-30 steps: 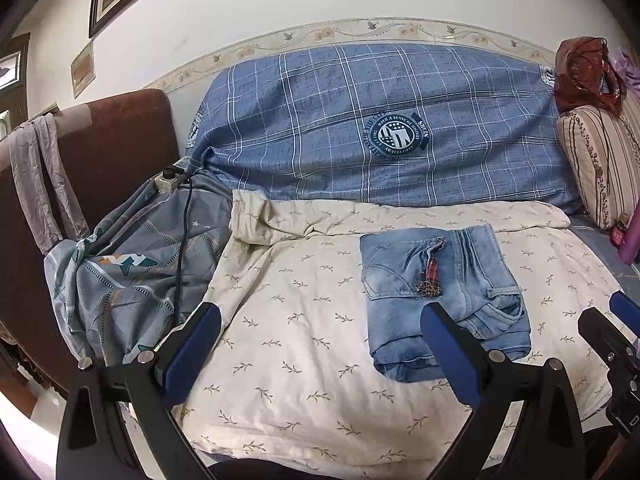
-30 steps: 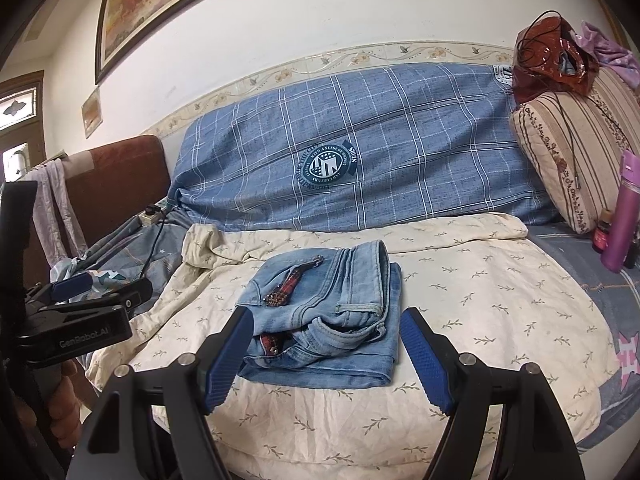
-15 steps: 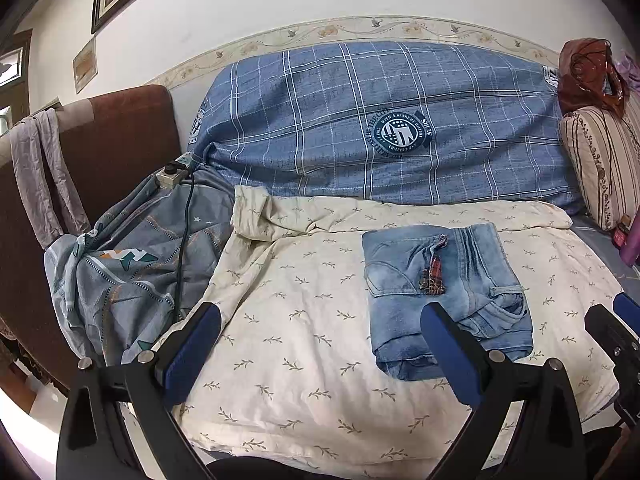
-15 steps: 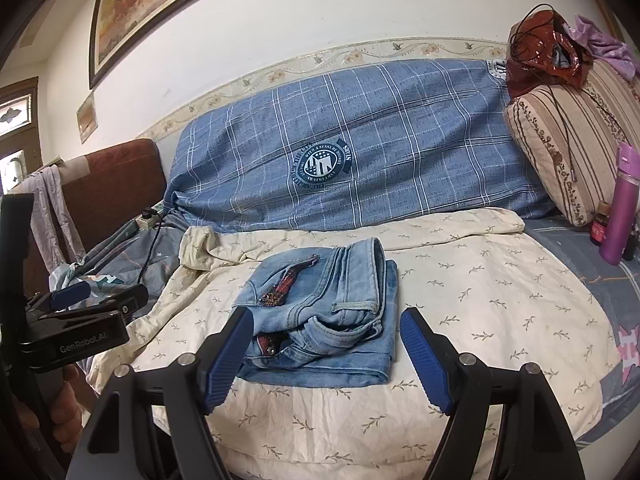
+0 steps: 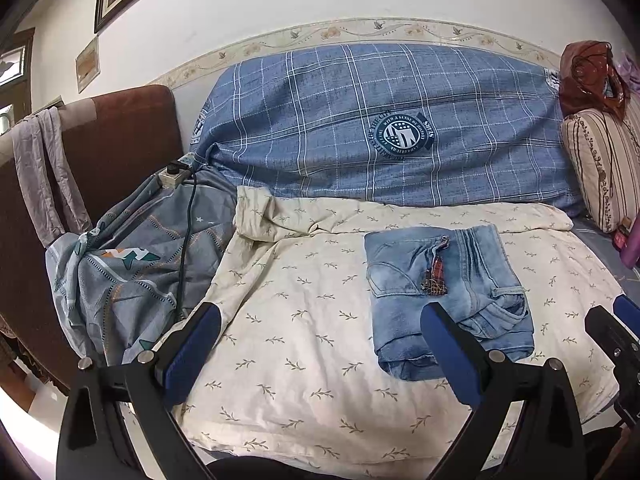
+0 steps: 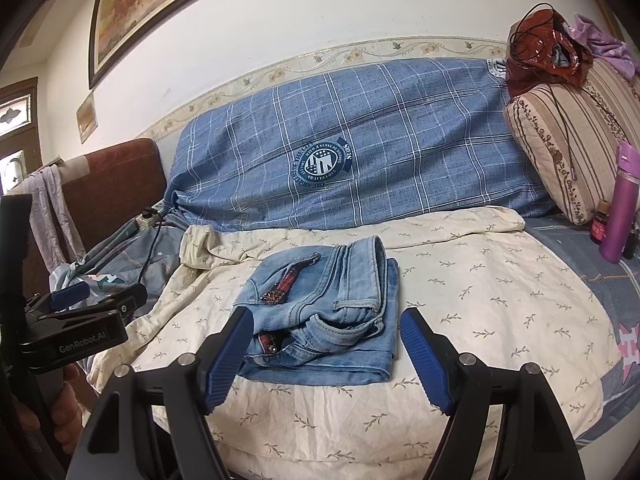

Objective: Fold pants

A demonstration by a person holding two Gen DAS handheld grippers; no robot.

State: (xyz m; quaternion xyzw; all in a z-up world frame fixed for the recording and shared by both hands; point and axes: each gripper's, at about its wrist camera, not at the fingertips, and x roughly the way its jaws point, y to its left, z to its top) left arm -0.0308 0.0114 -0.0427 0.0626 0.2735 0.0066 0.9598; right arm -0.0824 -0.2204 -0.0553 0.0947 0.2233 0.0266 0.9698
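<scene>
Folded light-blue denim pants (image 6: 332, 312), one pair, lie on one cream leaf-print quilt (image 5: 304, 344); two tools, left tool (image 5: 320, 340) and right tool (image 6: 324, 354), gape empty

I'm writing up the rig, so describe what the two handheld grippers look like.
Both are black frames with silver bolts and two fingers faced with ribbed blue pads. The left gripper and right gripper look identical. White "GenRobot.AI" lettering marks the left one's body in the right wrist view. No cables or sleeves show.

Both wrist views face the bed (image 5: 304, 360) closely; sharing jeans (image 6: 332, 316).
</scene>
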